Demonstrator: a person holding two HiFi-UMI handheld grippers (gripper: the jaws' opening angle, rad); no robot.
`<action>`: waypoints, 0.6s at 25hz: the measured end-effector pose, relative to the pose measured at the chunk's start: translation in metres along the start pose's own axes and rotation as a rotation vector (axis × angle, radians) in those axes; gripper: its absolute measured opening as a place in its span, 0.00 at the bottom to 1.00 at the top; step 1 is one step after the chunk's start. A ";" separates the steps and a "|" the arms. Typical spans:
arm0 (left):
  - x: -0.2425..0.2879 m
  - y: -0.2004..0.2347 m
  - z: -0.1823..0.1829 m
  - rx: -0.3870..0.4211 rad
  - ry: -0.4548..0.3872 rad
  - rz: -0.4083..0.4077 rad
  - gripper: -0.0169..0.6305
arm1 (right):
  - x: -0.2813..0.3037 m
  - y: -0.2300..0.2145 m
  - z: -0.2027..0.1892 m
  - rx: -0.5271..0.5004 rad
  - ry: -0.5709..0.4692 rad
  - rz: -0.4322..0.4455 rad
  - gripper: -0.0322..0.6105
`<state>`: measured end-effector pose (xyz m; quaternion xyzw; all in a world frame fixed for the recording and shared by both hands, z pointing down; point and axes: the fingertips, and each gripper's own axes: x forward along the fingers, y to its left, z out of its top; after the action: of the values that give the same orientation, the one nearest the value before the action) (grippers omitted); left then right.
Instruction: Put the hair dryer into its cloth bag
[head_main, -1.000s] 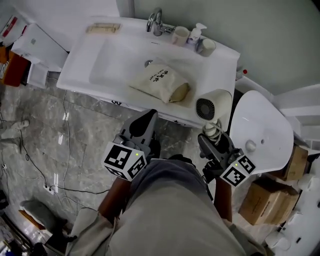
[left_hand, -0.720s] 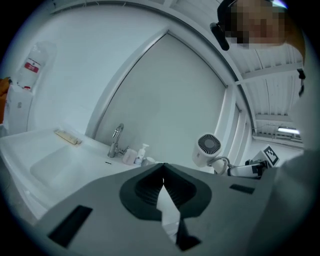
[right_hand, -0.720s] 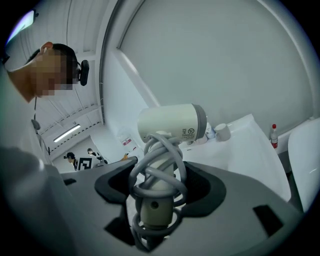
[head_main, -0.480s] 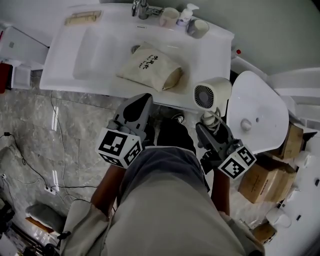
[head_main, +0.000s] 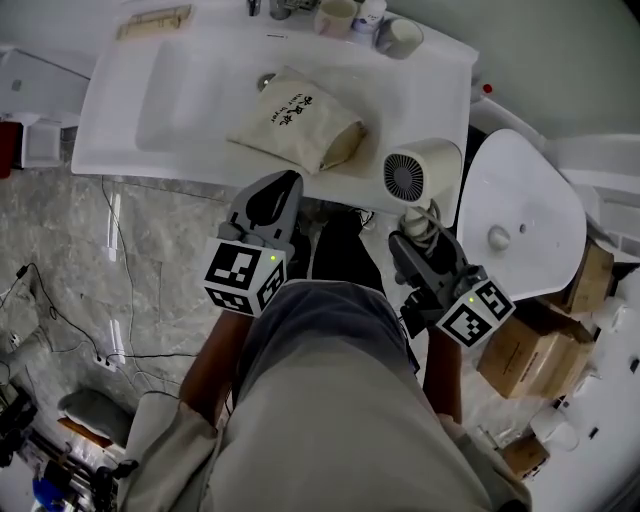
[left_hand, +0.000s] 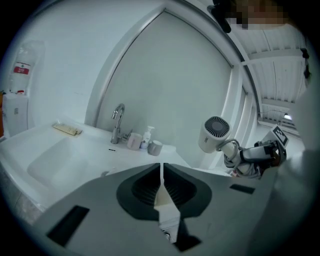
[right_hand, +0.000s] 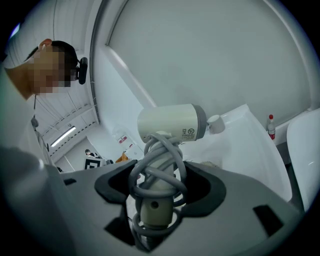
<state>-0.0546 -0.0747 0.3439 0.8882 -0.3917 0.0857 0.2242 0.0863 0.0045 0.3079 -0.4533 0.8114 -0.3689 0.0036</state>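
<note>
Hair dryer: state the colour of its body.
The hair dryer is cream-white with a dark rear grille, clearest in the head view.

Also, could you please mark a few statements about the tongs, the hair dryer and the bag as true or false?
1. The right tongs are shut on the hair dryer. True.
2. The left tongs stand open. False: they are shut, with nothing between them.
3. The cloth bag lies on the floor. False: it lies on the washbasin.
4. A pump bottle stands between two cups beside the faucet. True.
</note>
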 end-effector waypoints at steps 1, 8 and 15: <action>0.004 0.000 -0.004 0.005 0.013 0.004 0.04 | 0.001 -0.004 -0.001 0.005 0.004 0.002 0.49; 0.035 0.005 -0.032 0.002 0.098 0.005 0.06 | 0.013 -0.028 -0.006 0.033 0.047 0.003 0.49; 0.055 0.003 -0.055 0.014 0.173 0.028 0.10 | 0.014 -0.033 -0.007 0.037 0.080 0.027 0.49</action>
<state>-0.0176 -0.0869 0.4116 0.8734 -0.3827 0.1678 0.2499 0.1001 -0.0122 0.3370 -0.4270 0.8101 -0.4015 -0.0154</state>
